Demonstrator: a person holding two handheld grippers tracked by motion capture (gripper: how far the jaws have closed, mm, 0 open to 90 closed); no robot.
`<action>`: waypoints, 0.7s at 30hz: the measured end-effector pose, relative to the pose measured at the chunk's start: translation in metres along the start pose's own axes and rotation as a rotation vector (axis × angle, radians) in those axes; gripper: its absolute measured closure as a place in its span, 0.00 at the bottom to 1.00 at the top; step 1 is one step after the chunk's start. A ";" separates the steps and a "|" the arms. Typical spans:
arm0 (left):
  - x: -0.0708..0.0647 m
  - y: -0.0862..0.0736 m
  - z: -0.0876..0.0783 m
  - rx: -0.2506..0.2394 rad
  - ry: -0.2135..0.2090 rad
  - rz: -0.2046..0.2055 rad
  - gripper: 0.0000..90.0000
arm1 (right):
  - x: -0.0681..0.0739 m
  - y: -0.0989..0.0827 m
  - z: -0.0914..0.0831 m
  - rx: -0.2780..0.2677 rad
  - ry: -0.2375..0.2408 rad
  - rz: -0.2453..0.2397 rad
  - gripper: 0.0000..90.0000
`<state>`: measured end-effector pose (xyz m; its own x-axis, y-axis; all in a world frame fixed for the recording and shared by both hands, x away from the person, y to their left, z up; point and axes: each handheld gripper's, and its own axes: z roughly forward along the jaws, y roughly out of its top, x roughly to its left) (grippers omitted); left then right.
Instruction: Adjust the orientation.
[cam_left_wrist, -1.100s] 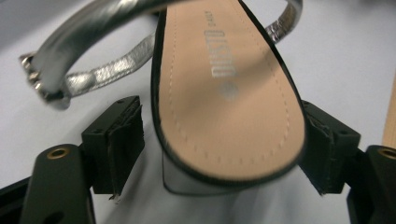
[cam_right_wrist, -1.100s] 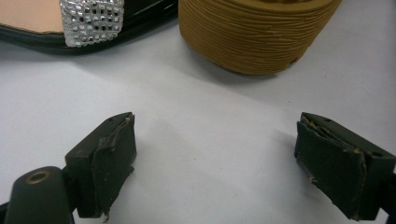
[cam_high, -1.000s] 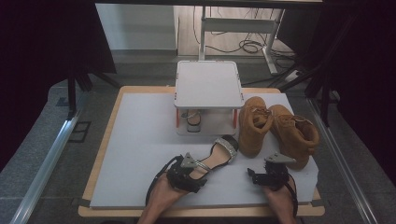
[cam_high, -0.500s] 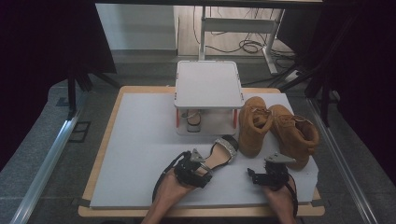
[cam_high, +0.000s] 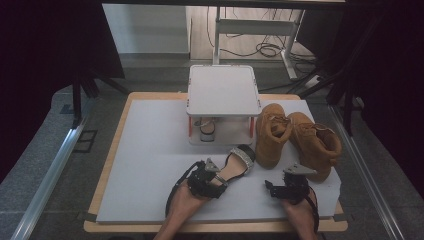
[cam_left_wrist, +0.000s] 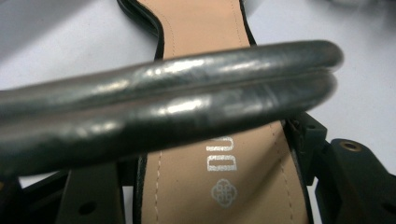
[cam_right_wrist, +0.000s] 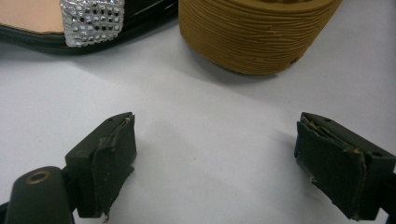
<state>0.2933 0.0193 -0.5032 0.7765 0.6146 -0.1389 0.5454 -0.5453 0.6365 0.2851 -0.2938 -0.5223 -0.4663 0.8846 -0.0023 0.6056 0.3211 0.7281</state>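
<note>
A black sandal (cam_high: 236, 166) with a tan insole and a rhinestone toe band lies on the white board, toe toward the boots. My left gripper (cam_high: 218, 176) is at its heel end. In the left gripper view the insole (cam_left_wrist: 224, 163) runs between the jaws, a glossy black strap (cam_left_wrist: 163, 107) arches across in front, and the left gripper (cam_left_wrist: 212, 149) has just been closing. Its jaws now sit against both edges of the sole. My right gripper (cam_high: 286, 179) rests open on the board. In the right gripper view, the right gripper (cam_right_wrist: 215, 154) holds nothing.
Two tan boots (cam_high: 272, 132) (cam_high: 316, 144) stand at the right, one boot sole (cam_right_wrist: 252, 32) just ahead of the right jaws beside the sandal's toe band (cam_right_wrist: 91, 18). A white two-level stand (cam_high: 222, 92) at the back shelters a second sandal (cam_high: 206, 127). The board's (cam_high: 150, 165) left half is bare.
The left hand has edged forward along the sandal's heel end and its jaws have narrowed around the sole. The right hand and gripper have stayed put.
</note>
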 end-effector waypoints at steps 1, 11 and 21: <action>0.000 -0.001 0.000 -0.005 0.002 0.003 0.43 | 0.000 0.000 0.000 0.000 0.000 0.000 0.14; -0.001 0.000 -0.005 -0.043 0.016 0.031 0.43 | 0.000 0.000 0.000 0.000 0.000 -0.001 0.14; -0.001 -0.002 -0.012 -0.061 0.014 0.025 0.43 | 0.000 0.000 0.000 -0.001 0.000 -0.001 0.14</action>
<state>0.2877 0.0269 -0.4953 0.7849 0.6095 -0.1118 0.5052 -0.5249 0.6851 0.2850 -0.2939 -0.5223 -0.4669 0.8843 -0.0028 0.6049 0.3216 0.7285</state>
